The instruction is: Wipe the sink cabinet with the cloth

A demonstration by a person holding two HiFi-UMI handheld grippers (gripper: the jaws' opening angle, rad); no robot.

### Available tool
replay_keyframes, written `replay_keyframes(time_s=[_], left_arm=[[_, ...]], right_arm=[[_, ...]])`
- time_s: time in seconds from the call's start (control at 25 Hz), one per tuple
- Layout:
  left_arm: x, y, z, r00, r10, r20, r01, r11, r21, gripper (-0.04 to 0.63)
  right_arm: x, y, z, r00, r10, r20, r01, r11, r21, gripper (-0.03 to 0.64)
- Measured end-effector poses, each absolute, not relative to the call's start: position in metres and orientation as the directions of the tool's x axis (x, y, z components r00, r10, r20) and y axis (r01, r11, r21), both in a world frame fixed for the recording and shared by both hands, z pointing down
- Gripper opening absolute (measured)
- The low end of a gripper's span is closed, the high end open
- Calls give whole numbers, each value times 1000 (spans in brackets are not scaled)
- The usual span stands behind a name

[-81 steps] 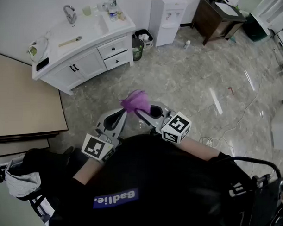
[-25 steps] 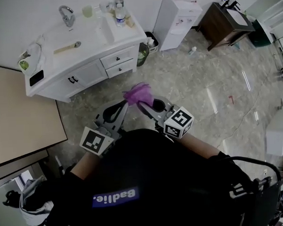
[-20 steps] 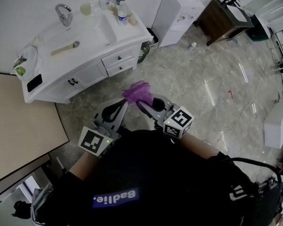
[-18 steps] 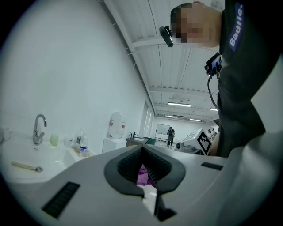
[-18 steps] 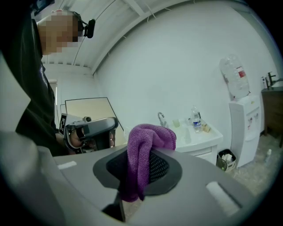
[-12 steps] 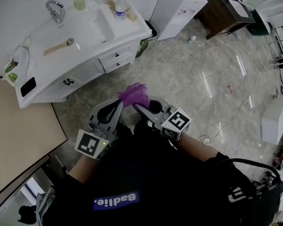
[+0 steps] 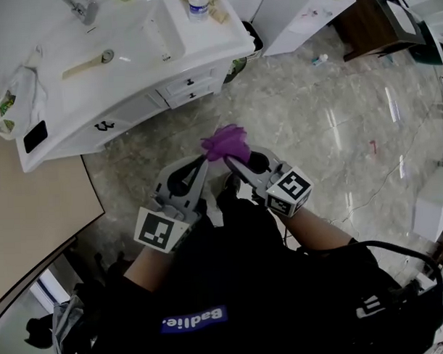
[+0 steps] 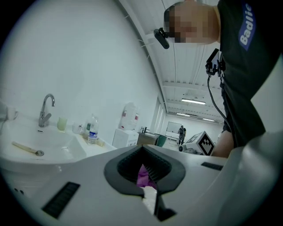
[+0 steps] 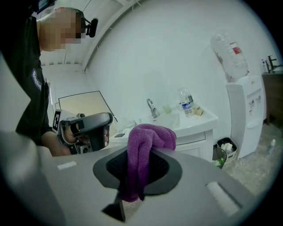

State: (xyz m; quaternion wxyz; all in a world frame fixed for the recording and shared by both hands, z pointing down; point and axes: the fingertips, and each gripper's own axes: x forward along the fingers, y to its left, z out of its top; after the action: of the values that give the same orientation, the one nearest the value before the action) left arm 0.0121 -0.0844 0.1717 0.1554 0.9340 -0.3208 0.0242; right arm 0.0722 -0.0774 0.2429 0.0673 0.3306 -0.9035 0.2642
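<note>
Right gripper (image 7: 230, 161) jaws clamped on the bunched purple cloth (image 7: 224, 141), held above the floor (image 7: 314, 133) and apart from the white sink cabinet (image 7: 132, 103); left gripper (image 7: 203, 163) jaws closed together, empty, tips just beside the cloth.

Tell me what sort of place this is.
Probably a mock bathroom set up in a large workshop hall rather than a home: a white sink cabinet with a faucet, a water dispenser, and a second, dark vanity nearby.
</note>
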Motion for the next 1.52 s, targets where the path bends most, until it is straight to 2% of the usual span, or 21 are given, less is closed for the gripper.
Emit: replay_keyframes(time_s=[0.28, 0.4, 0.6, 0.88, 1.04, 1.36, 1.52], left_arm=[[2, -129, 267, 751, -645, 144, -655, -697, 292, 5], [0, -152, 309, 729, -678, 96, -672, -680, 293, 5], [15, -172, 398, 764, -632, 132, -641, -719, 267, 5], [28, -214, 478, 758, -643, 110, -649, -728, 219, 5], [33, -222, 524, 784, -611, 113, -621, -769, 153, 5], [25, -228, 622, 799, -593, 99, -601, -781, 173, 5], [8, -230, 655, 778, -624, 75, -627, -763, 154, 5]], right_arm=[[78, -122, 341, -759, -572, 311, -647, 608, -460, 58], [79, -144, 385, -750, -593, 295, -656, 606, -450, 58], [85, -176, 471, -725, -633, 273, -677, 579, -454, 58], [92, -218, 567, -708, -668, 229, -691, 587, -423, 58], [100, -236, 616, -689, -688, 228, -713, 586, -384, 58], [128, -275, 715, -606, -729, 317, -795, 536, -284, 58], [147, -303, 752, -533, -757, 378, -843, 512, -165, 58]])
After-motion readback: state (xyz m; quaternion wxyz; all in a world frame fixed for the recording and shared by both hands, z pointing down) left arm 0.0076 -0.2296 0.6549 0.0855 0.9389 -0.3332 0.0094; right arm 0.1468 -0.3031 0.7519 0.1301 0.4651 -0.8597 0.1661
